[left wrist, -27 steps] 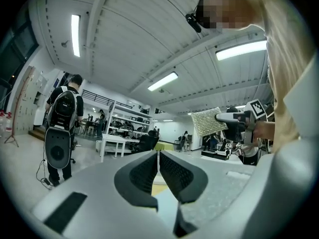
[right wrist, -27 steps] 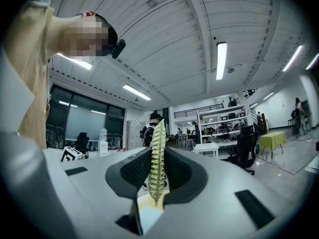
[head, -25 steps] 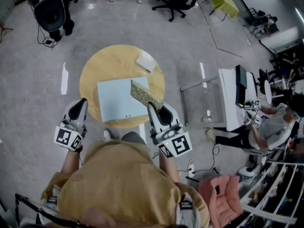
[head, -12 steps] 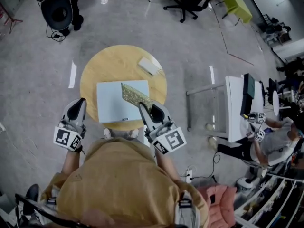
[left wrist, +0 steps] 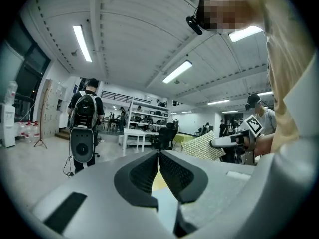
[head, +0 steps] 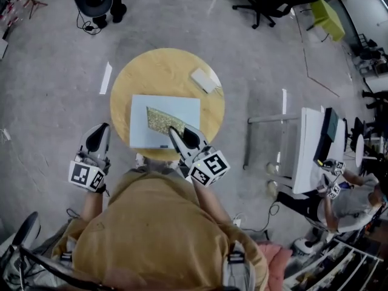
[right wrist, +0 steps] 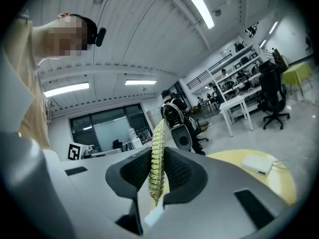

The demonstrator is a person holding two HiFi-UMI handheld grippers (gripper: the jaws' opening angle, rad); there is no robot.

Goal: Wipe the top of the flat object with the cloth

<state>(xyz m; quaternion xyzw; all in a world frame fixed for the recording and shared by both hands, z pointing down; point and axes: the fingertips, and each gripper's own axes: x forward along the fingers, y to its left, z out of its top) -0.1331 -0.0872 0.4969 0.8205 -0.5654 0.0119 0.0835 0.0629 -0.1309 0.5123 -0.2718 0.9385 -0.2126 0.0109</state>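
Listing our position for the wipe.

- Right gripper (head: pixel 175 132): jaws clamped on the near end of the cloth (head: pixel 159 119), which stands edge-on between the pads in the right gripper view (right wrist: pixel 158 153).
- Cloth: it runs away from the jaws, forward and to our left, over the flat object (head: pixel 182 108). We cannot tell whether it presses on the surface or hangs just above it.
- Flat object: pale blue sheet on the round table (head: pixel 157 71), long axis left to right, straight ahead of the right gripper.
- Left gripper (head: pixel 99 130): jaws together on nothing, held off the table's left edge, well apart from the sheet.
- Judgement: the right gripper is nearer. We would sweep sideways along the sheet's long axis.
- Small white item (head: pixel 205 80): beyond the sheet, clear of the path.
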